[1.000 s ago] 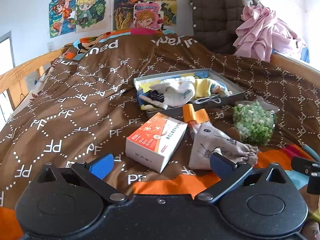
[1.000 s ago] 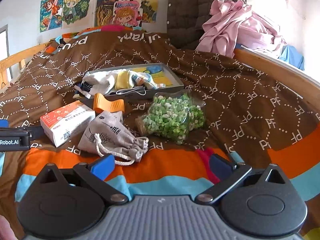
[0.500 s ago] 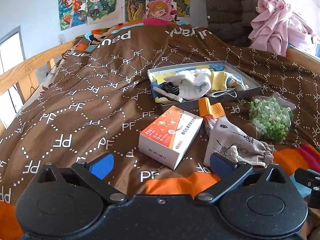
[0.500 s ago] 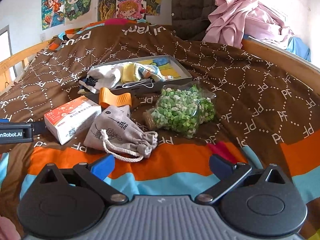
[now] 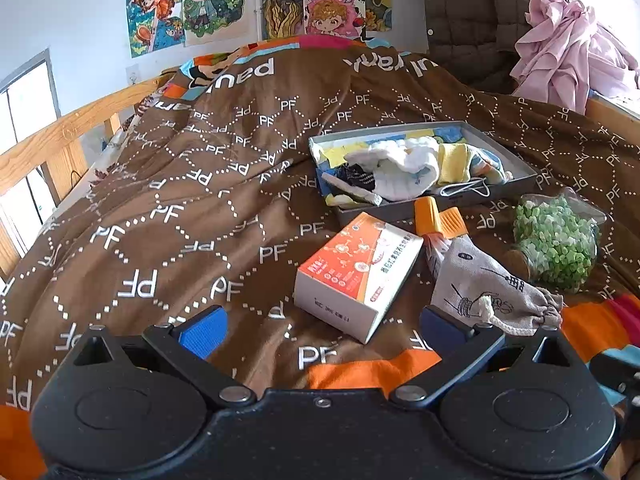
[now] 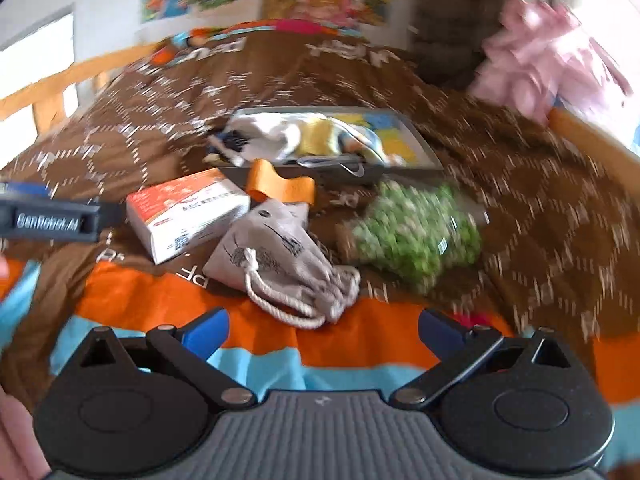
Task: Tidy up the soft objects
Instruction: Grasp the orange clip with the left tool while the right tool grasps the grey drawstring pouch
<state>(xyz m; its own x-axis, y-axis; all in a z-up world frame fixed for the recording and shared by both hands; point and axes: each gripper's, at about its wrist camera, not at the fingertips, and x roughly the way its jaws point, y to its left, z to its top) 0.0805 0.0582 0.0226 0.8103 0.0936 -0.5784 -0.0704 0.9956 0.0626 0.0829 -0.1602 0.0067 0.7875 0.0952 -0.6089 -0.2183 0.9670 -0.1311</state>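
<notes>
Left wrist view: the left gripper (image 5: 322,330) gapes empty over the brown patterned quilt (image 5: 192,200); the grey drawstring pouch (image 5: 486,290) partly hides behind its right finger. Right wrist view, motion-blurred: the right gripper (image 6: 322,330) is spread empty, pouch (image 6: 280,260) just ahead; the shallow grey tray (image 6: 424,148) of socks smears.

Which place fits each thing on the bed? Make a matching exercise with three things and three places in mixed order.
Things:
1. white socks
2. drawstring pouch
3. bag of green pieces

Places:
A. between the carton and the green bag
B. farthest right on the blanket
C. inside the grey tray

Pairs: 1-C, 2-A, 3-B
</notes>
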